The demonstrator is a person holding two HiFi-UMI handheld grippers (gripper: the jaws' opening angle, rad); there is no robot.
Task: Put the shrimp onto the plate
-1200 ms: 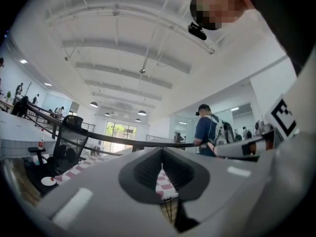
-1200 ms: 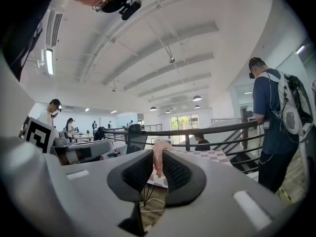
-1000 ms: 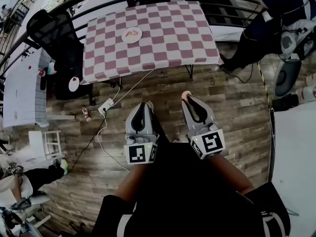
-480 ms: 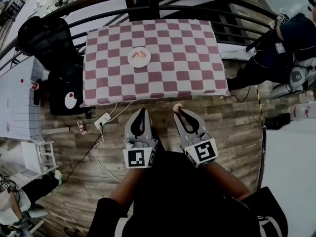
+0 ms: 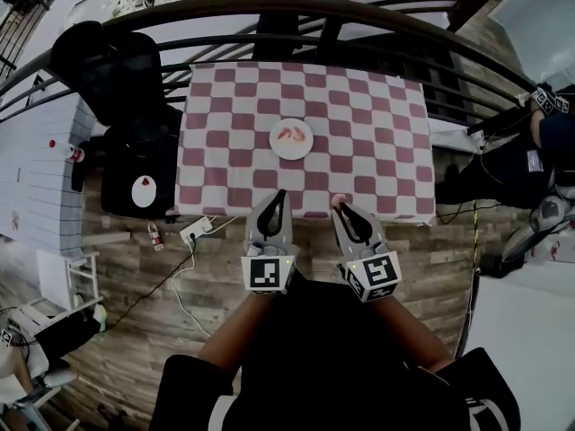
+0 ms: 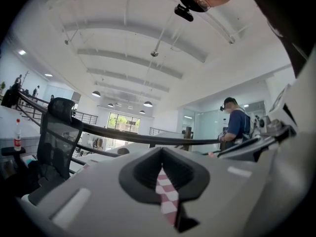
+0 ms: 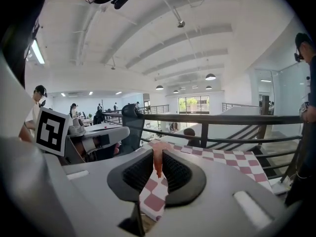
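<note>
Standing nearer the table (image 5: pixel 359 124) than before: your right gripper (image 5: pixel 340 208) clamps a shrimp (image 7: pixel 157 164), left gripper (image 5: pixel 278 196) closed empty, plate (image 5: pixel 305 150) at 12 o'clock.

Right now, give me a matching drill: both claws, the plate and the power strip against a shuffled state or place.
Things:
1. left claw
2. right claw
3. plate
4. power strip

States or places:
A. on the wooden floor
B. shut on a shrimp
C. on the checkered table
D. shut, nothing between the jaws

Pairs: 1-D, 2-B, 3-C, 4-A
</note>
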